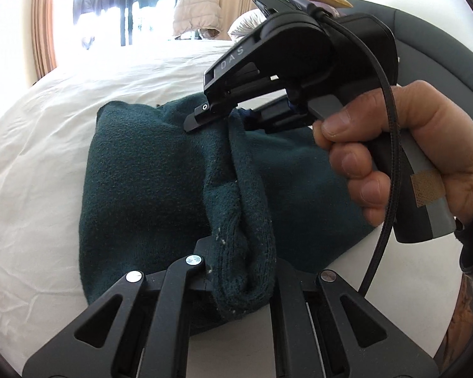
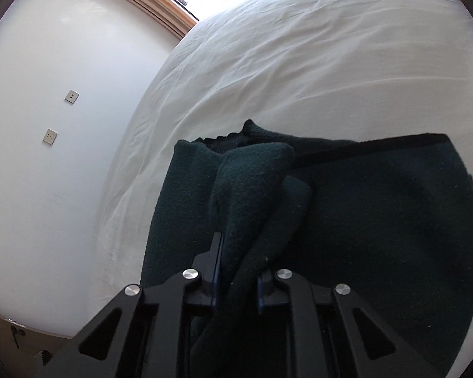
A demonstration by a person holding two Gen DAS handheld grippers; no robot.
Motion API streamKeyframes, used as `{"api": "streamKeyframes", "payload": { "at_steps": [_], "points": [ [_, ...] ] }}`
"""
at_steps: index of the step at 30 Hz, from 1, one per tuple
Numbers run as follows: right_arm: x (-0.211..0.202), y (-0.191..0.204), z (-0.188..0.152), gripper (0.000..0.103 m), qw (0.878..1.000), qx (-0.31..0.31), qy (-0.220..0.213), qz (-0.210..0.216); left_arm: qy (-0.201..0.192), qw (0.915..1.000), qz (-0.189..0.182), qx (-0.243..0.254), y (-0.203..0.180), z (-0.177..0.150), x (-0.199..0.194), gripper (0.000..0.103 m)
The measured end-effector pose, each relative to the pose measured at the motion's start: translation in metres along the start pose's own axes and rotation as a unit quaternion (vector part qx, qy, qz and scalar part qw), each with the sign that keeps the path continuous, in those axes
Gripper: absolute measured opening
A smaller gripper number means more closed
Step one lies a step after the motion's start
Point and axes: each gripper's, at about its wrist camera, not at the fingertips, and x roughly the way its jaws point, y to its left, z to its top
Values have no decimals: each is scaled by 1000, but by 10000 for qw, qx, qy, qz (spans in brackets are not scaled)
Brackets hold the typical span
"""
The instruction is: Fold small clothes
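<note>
Across the lower middle of both wrist views lies the dark green garment point(image 1: 148, 189), a small knitted piece spread on the white bed point(image 1: 47, 157), with most of its cloth flat on the sheet and one thick ridge of it lifted. That ridge runs up the centre of the left wrist view, and the left gripper point(image 1: 242, 286) is closed on its near end, the bunched fabric filling the gap between the jaws; a grip there seems meant to keep one end of the fold line fixed and off the sheet. At the far end of the same ridge, upper middle of that view, the right gripper point(image 1: 224, 119) comes in from the right, carried in a person's hand point(image 1: 403, 163) wrapped round its handle, and its tips sit on the cloth. In the right wrist view a raised flap of the garment point(image 2: 255, 189) passes between the jaws of the right gripper point(image 2: 236, 286), which are drawn in close and pinching it. With both ends of the ridge pinched, the cloth between them hangs as a straight line, which I judge to be the set-up for carrying that edge over the flat part as one fold. A black trim band point(image 2: 362, 145) marks the garment's far edge, upper right, a likely target for alignment.
</note>
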Motion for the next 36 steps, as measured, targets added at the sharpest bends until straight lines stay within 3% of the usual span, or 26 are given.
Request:
{"api": "streamKeyframes", "payload": {
  "at_steps": [8,17,24,27,29,32,34,35,36],
  "points": [
    [-44,-36,5,13,9990,-246,-350,-97,4,9988,-323,377,-42,20,24,6],
    [-61,-86,-2,13,9983,20,-570,-72,218,9964,-498,644,-73,26,55,6],
    [-74,-84,5,13,9937,-252,-1092,28,172,9965,-538,609,-72,34,63,6],
    [-56,-103,5,13,9960,-97,-774,-427,343,9964,-497,592,-71,31,75,7],
    [-51,-119,1,16,9965,192,-742,-343,540,9956,-497,586,-71,28,85,8],
    [-53,-123,-2,19,9954,309,-889,-190,574,9941,-791,471,-64,35,74,27],
    [-53,-122,1,21,9952,354,-887,-196,641,9918,-1055,341,-58,33,62,56],
    [-53,-123,2,23,9951,375,-896,-202,604,9910,-1168,263,-51,31,51,64],
    [-55,-123,4,25,9946,445,-922,-186,574,9893,-1322,227,-49,29,40,64]
  ]
}}
